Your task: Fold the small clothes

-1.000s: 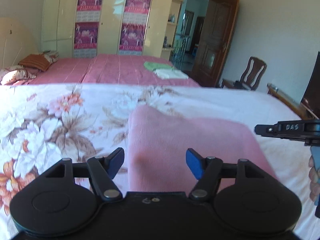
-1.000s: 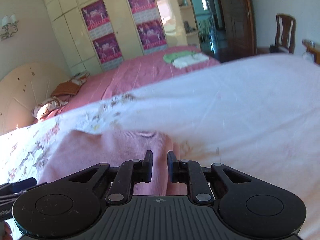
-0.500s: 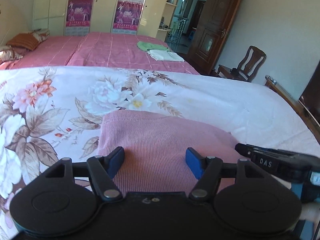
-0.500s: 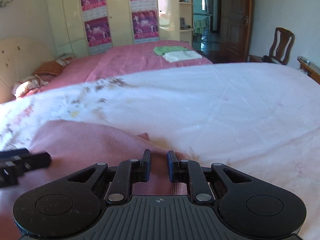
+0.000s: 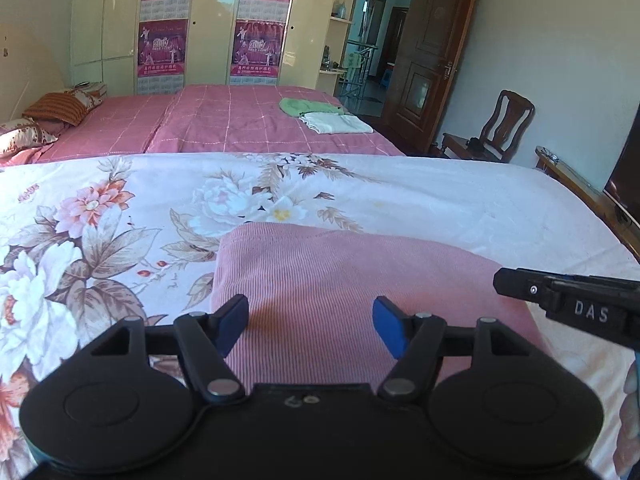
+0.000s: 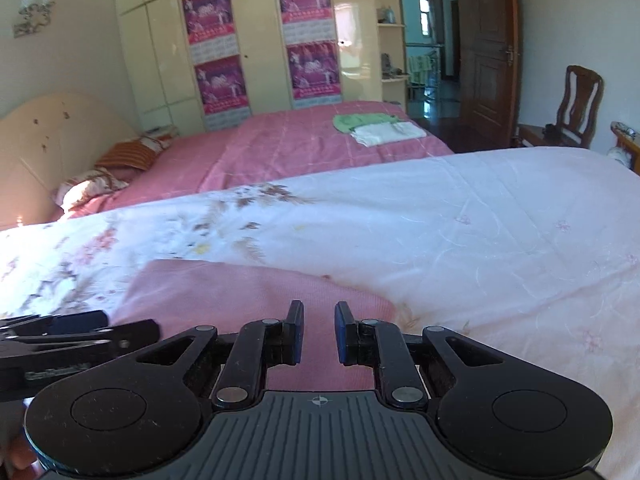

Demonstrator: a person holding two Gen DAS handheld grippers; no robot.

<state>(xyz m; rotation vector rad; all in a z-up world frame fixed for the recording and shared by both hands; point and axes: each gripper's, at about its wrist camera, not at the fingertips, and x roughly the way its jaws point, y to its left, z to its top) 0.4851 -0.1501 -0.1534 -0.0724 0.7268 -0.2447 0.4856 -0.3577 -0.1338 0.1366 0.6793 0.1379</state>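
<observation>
My left claw wide open over pink garment on floral bed; right claw slightly parted, gripping nothing.

A home bedroom. A bed with a floral sheet fills the foreground, with a second bed under a pink cover behind it. A cream wardrobe with purple posters lines the back wall, beside an open wooden door and a wooden chair.
</observation>
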